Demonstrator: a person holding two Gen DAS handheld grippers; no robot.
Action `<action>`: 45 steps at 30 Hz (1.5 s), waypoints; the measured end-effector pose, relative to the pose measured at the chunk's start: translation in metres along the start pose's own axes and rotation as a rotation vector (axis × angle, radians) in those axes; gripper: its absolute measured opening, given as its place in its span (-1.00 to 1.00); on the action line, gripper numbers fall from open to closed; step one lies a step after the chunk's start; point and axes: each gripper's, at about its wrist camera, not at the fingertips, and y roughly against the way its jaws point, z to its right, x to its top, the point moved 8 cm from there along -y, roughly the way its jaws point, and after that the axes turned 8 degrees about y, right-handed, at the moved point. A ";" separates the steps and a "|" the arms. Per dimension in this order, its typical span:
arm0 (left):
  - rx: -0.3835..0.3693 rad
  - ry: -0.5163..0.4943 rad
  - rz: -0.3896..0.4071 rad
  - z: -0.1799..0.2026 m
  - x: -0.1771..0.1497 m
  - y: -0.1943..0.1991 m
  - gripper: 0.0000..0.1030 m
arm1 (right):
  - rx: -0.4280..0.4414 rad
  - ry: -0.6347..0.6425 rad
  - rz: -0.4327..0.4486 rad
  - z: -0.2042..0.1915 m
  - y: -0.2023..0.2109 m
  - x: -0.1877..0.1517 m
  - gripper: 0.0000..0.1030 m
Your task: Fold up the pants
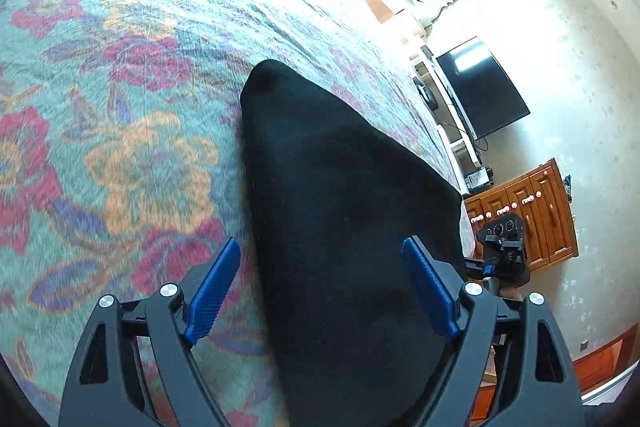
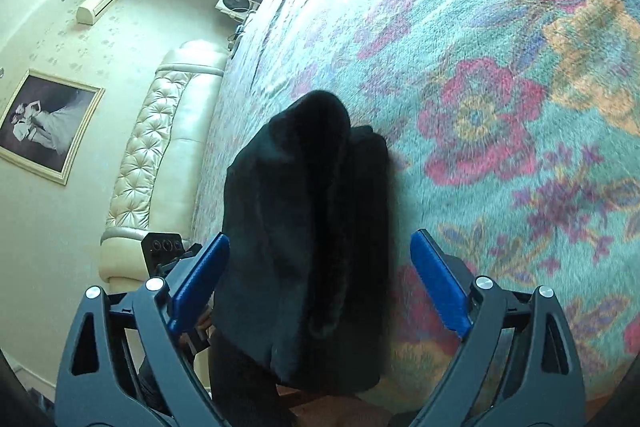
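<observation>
Currently both the left gripper [image 1: 322, 287] and right gripper [image 2: 320, 281] stand apart, gripping nothing, over the folded black pants [image 1: 340, 195] on the bed [image 1: 120, 87]; risk: the bulky plush fold springs open once unpinned.

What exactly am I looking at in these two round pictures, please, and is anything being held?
A person holds two hand-held grippers, each with a fisheye camera looking along its blue fingers. One picture comes from the left gripper, the other from the right gripper; each also glimpses the other gripper at its edge. Dark pants lie folded on a bed with a floral bedspread. Both grippers stand open, pads apart from the cloth, so nothing is held.
</observation>
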 end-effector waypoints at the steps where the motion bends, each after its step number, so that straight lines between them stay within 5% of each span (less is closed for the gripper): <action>1: 0.001 0.001 -0.006 0.000 0.006 -0.006 0.59 | 0.001 0.001 -0.001 0.000 -0.008 0.007 0.79; 13: -0.019 0.061 -0.056 0.003 0.044 -0.060 0.68 | 0.068 -0.037 0.015 -0.003 -0.046 0.050 0.95; 17: -0.021 0.094 -0.061 0.003 0.046 -0.063 0.68 | -0.092 0.020 0.037 0.009 -0.032 0.056 0.95; 27: 0.039 0.131 -0.088 0.001 0.053 -0.070 0.67 | -0.056 -0.023 -0.009 0.011 -0.057 0.064 0.96; 29: 0.075 0.084 -0.086 0.007 0.057 -0.074 0.55 | -0.078 -0.001 -0.009 0.005 -0.061 0.064 0.81; 30: 0.106 0.055 -0.084 0.007 0.056 -0.074 0.48 | -0.084 0.004 -0.008 0.005 -0.061 0.062 0.13; 31: 0.132 0.030 -0.083 0.006 0.055 -0.075 0.33 | -0.063 -0.020 -0.022 0.008 -0.064 0.059 -0.08; 37: 0.148 -0.008 -0.064 -0.004 0.055 -0.073 -0.25 | -0.055 -0.023 0.023 0.016 -0.068 0.056 -0.22; 41: 0.162 -0.031 -0.040 -0.003 0.054 -0.075 -0.27 | -0.076 -0.020 0.035 0.019 -0.072 0.057 -0.27; 45: 0.050 0.027 -0.049 -0.003 0.054 -0.065 -0.11 | 0.008 -0.077 0.070 0.020 -0.066 0.056 -0.06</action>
